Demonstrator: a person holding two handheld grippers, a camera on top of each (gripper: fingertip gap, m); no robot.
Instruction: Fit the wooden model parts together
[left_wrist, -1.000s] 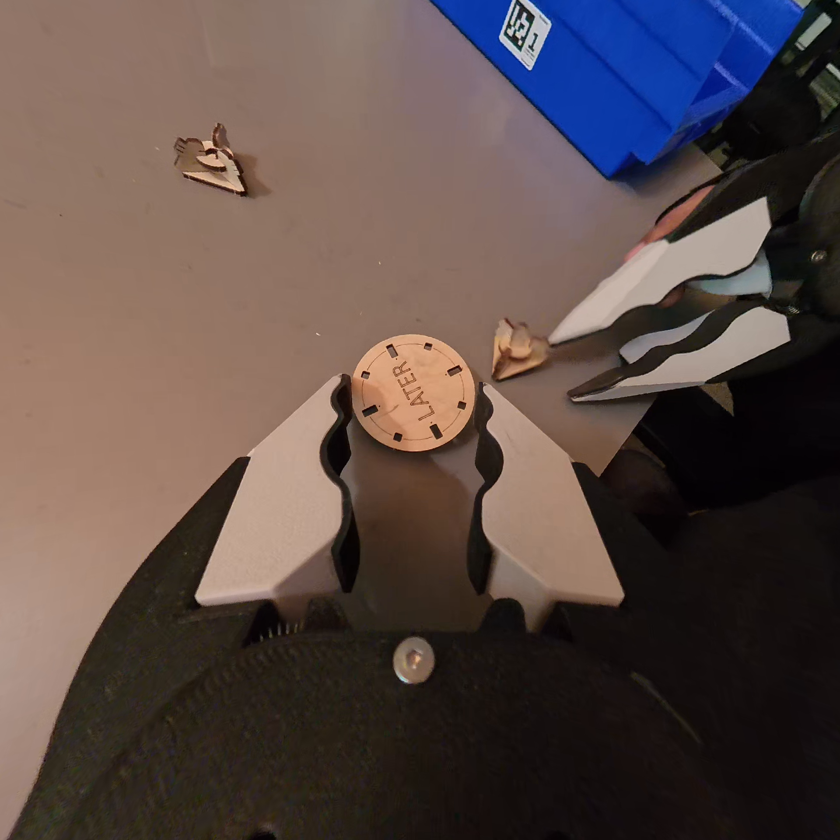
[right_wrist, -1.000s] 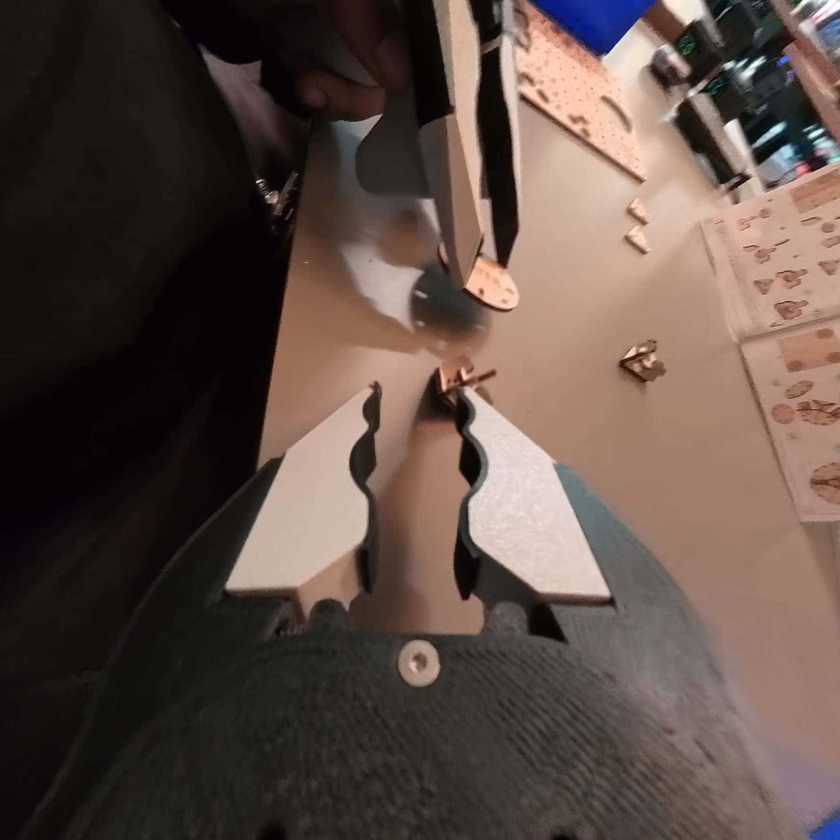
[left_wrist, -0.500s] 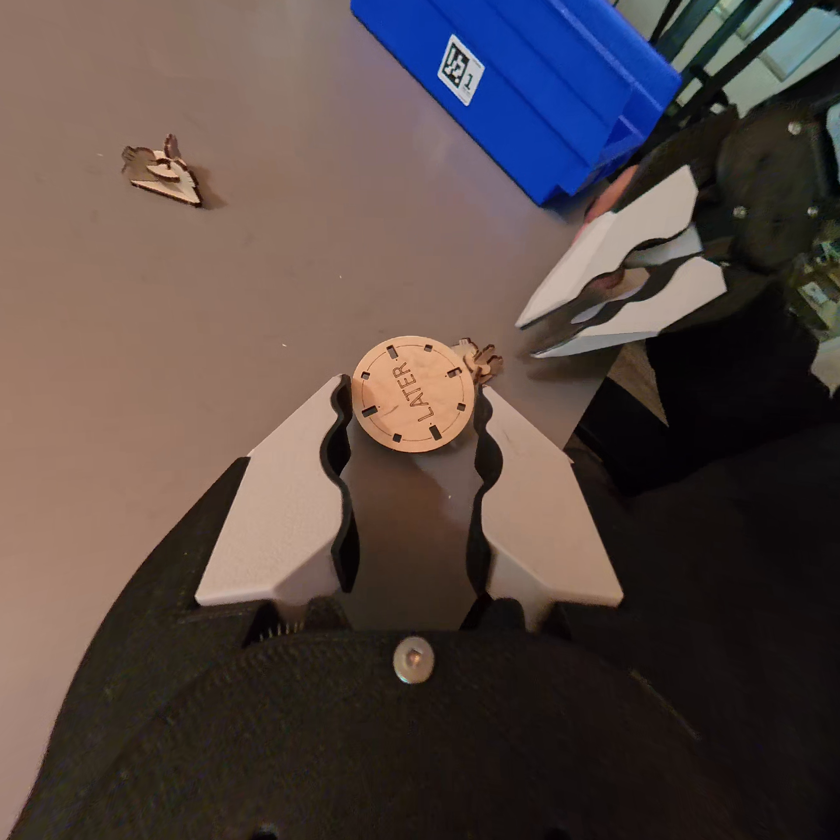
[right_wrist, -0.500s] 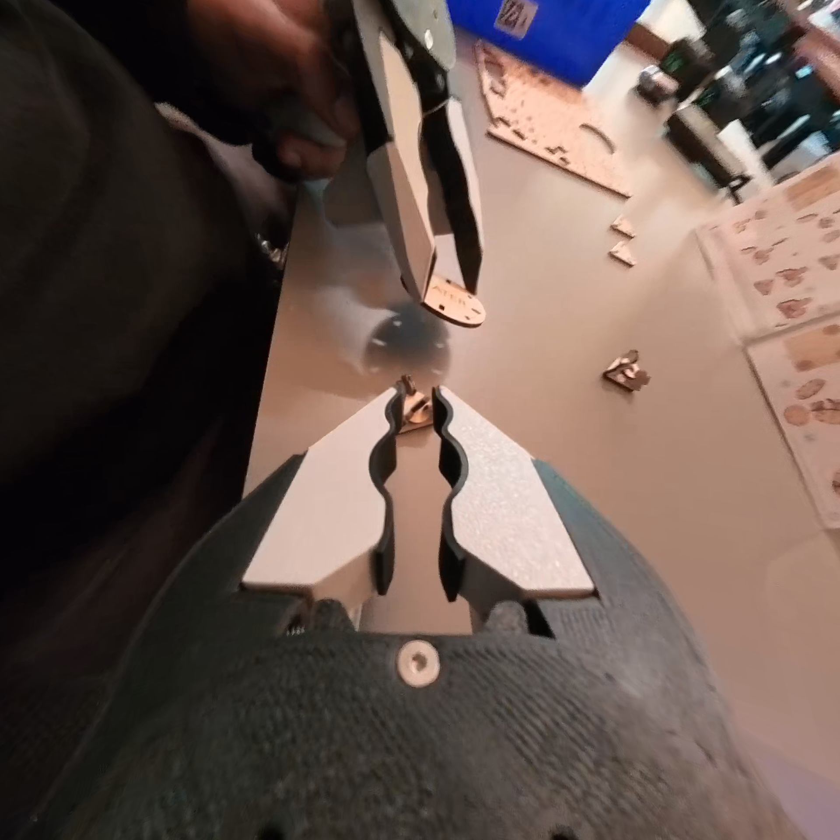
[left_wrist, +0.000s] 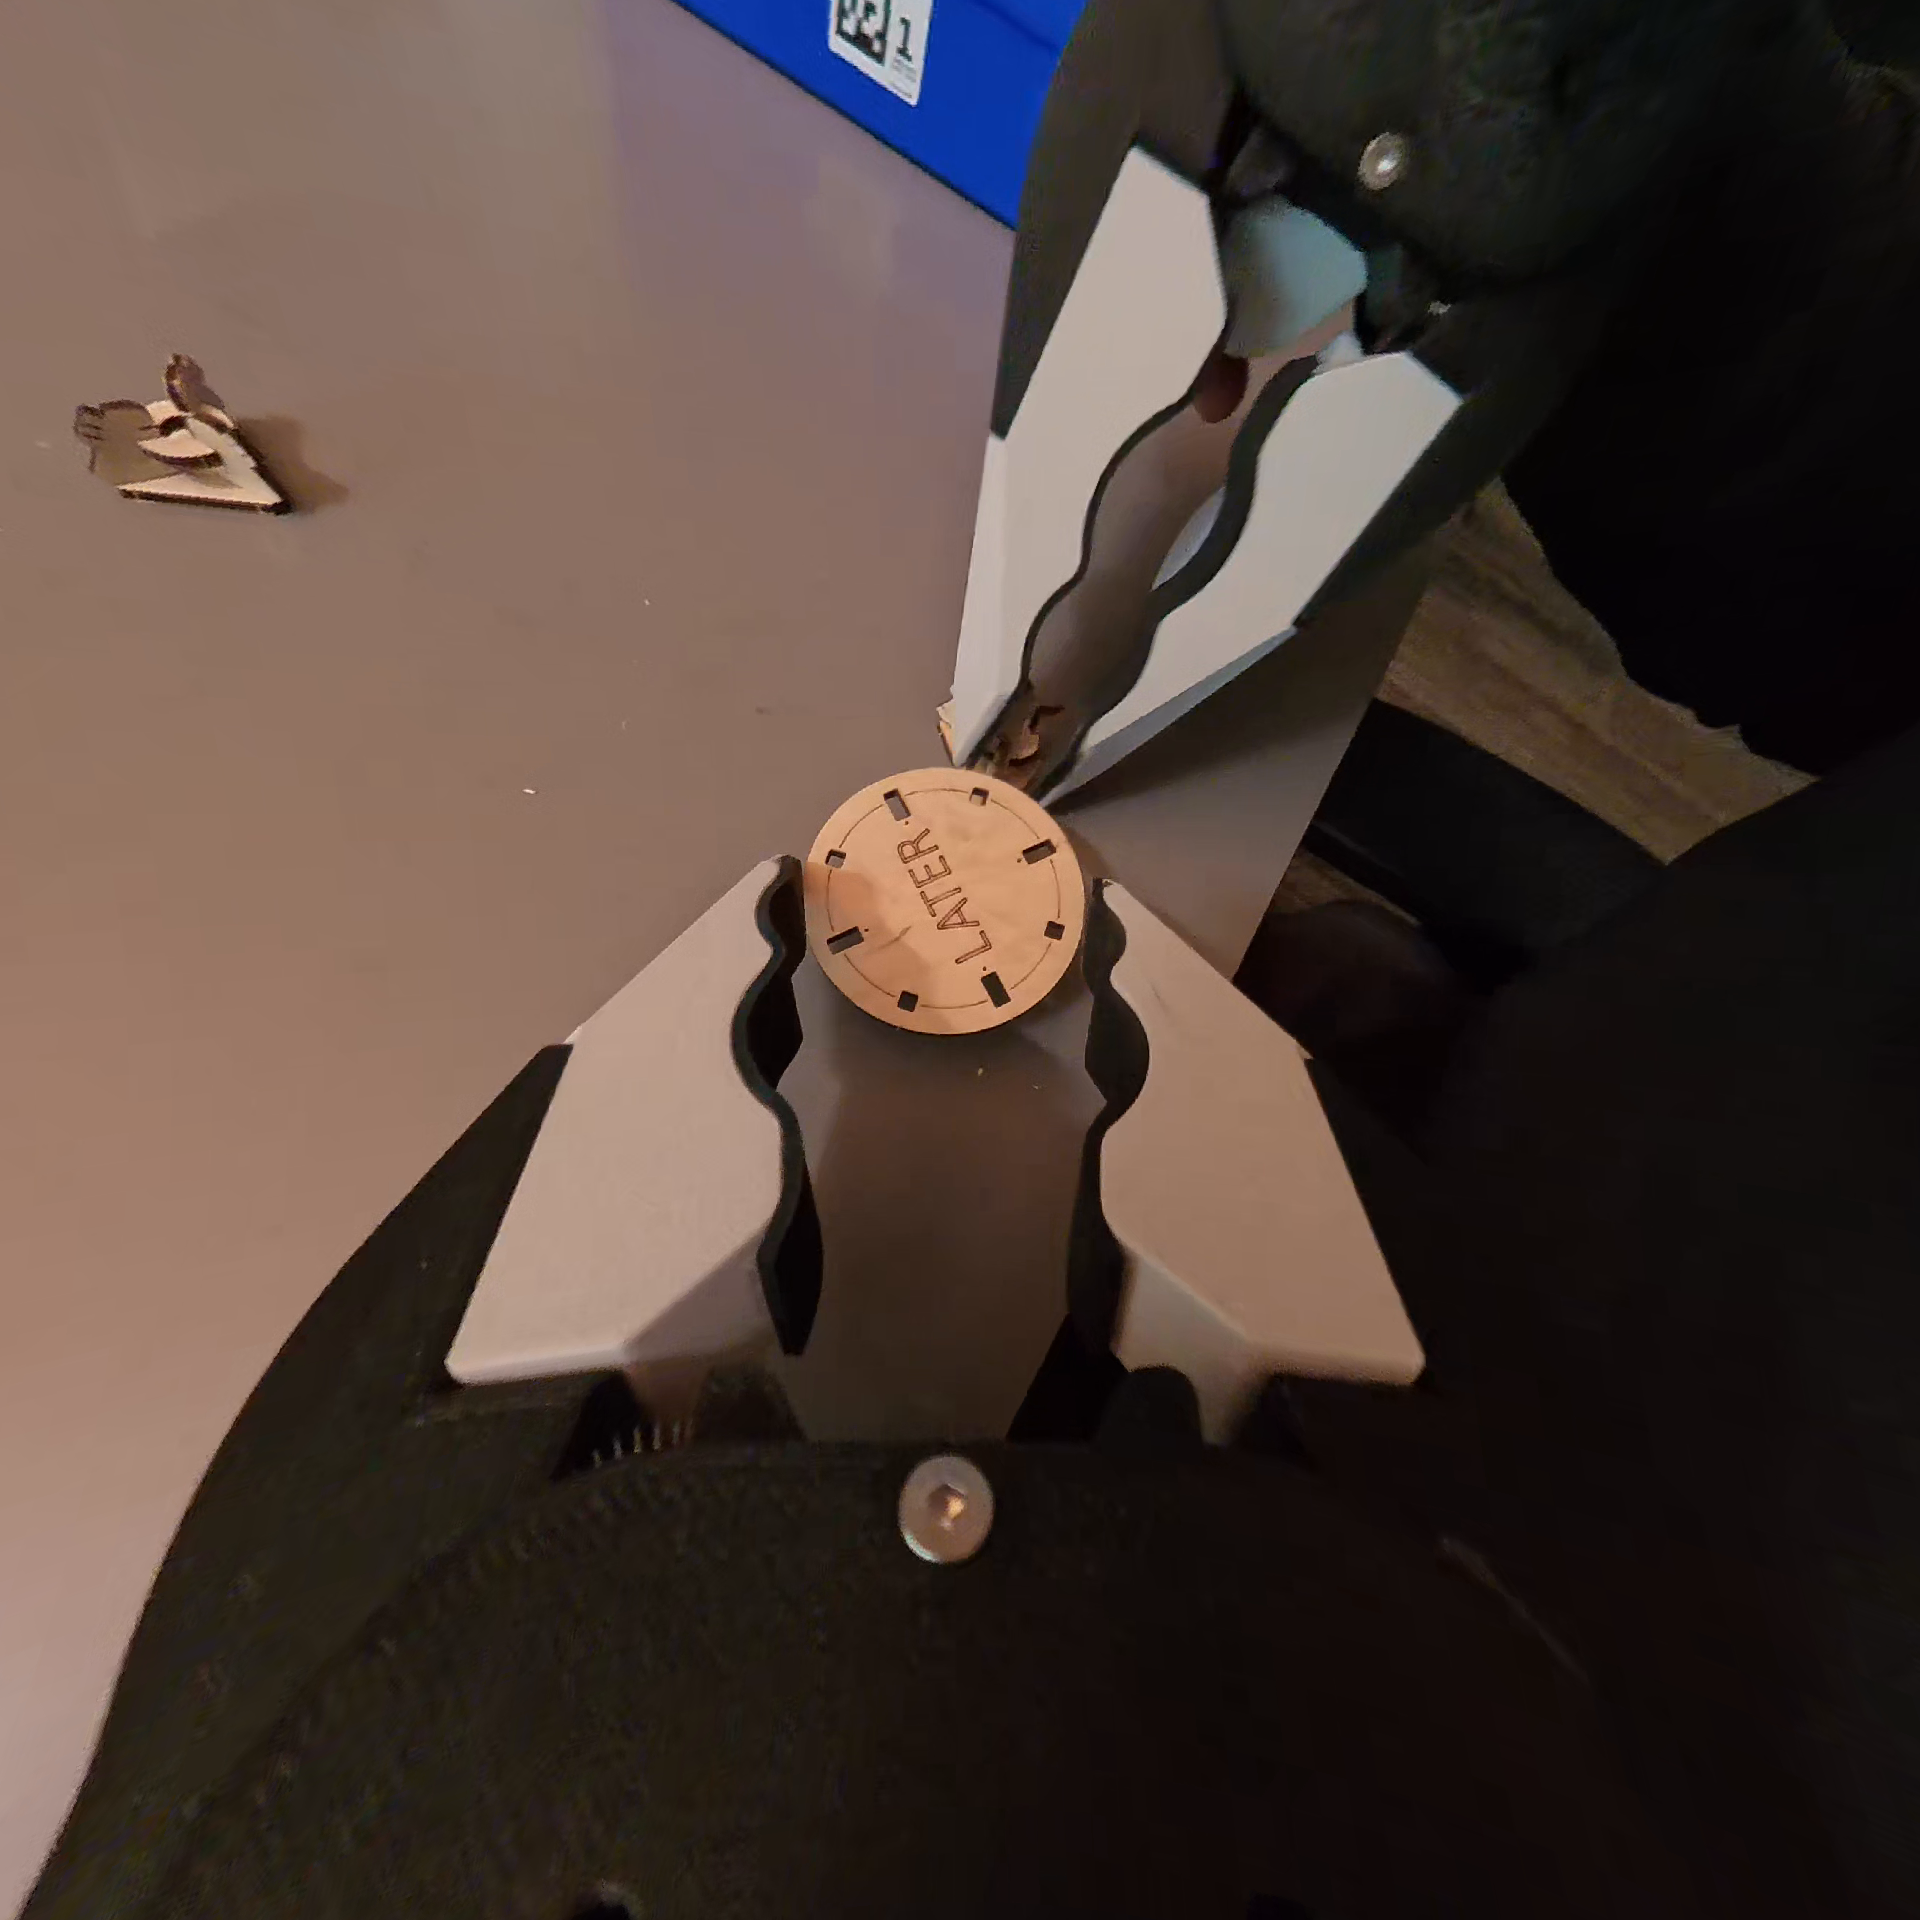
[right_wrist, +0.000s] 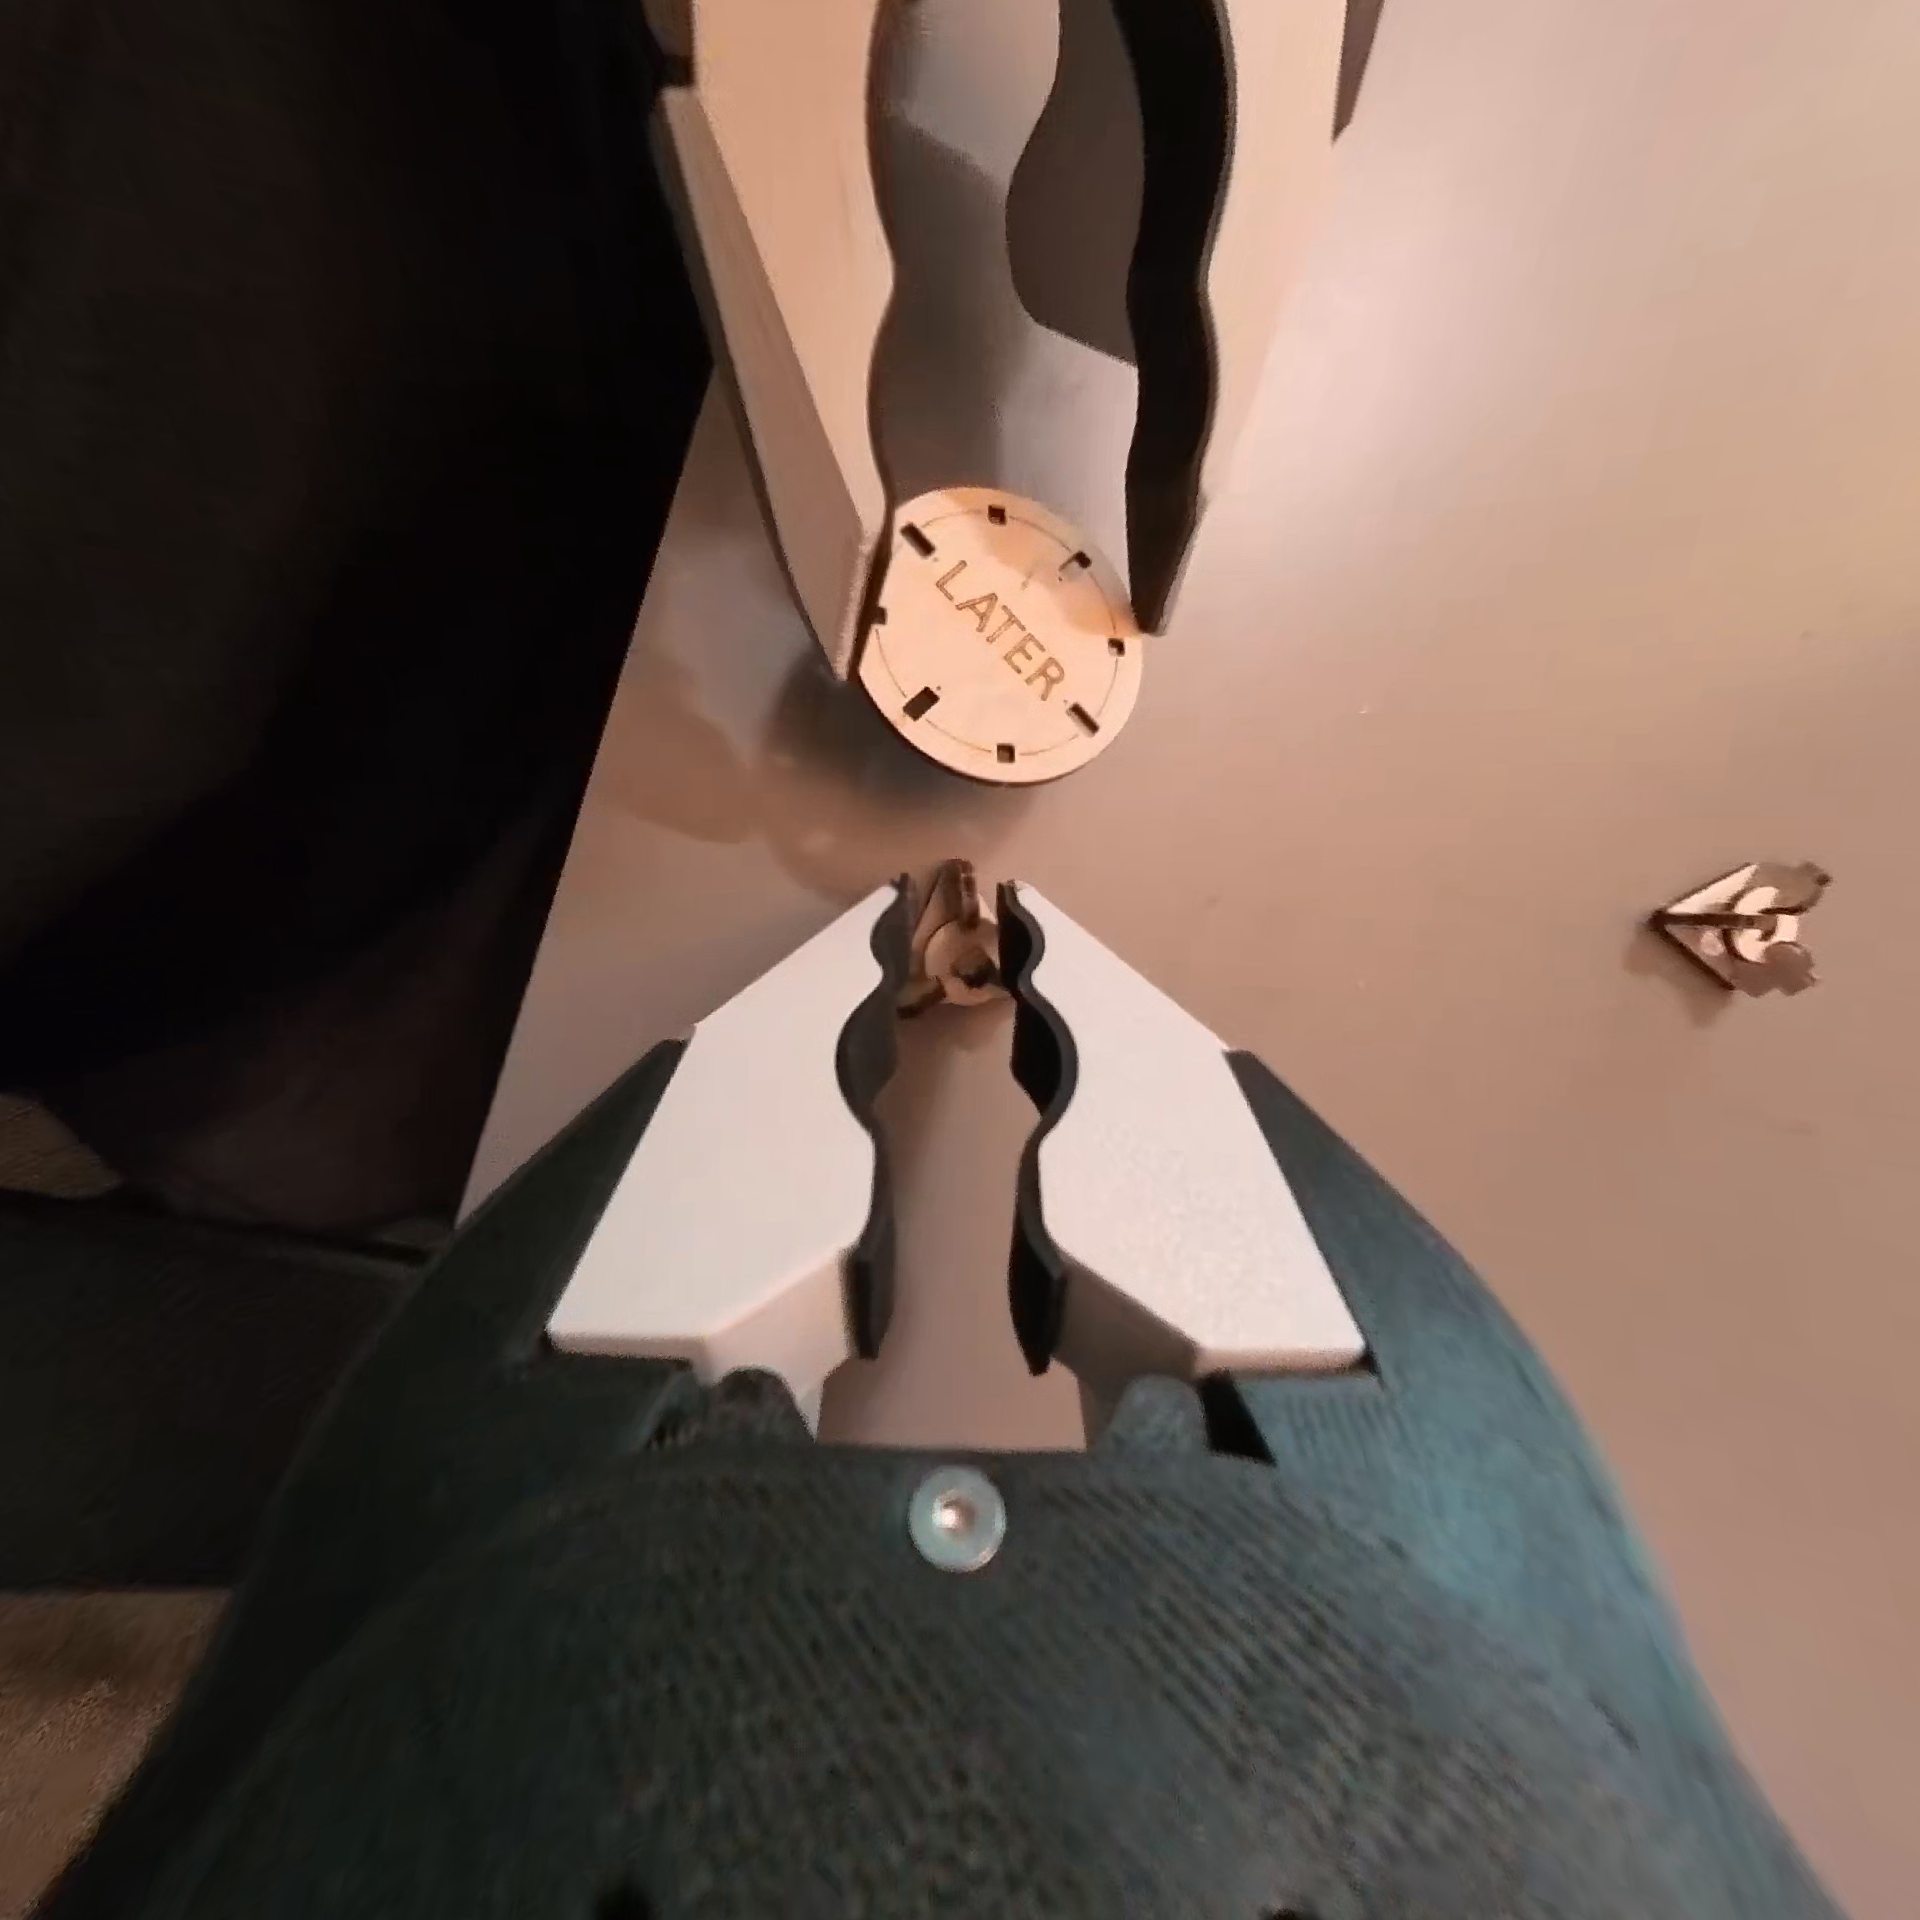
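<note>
Landmark: round wooden disc (left_wrist: 945, 902), engraved and slotted round its rim, raised off the grey table (left_wrist: 520, 416).

1. Small wooden assembly (left_wrist: 182, 452), triangular base with upright cut pieces: lying on the table far left of the disc, well apart.
2. Blue bin (left_wrist: 935, 114) with a white sticker: on the table behind the disc, at the upper edge.
3. Left gripper (left_wrist: 945, 894): jaws closed on the disc, one black pad against each side of its rim, disc face up.
4. Right gripper (right_wrist: 951, 914): just behind and right of the disc, tips almost touching its far rim. Jaws narrowly set, clamping a small wooden part (right_wrist: 951, 951), pale and of interlocked pieces, both pads against it.
5. Dark clothing (left_wrist: 1662, 1039): right of the disc, past the table edge.
</note>
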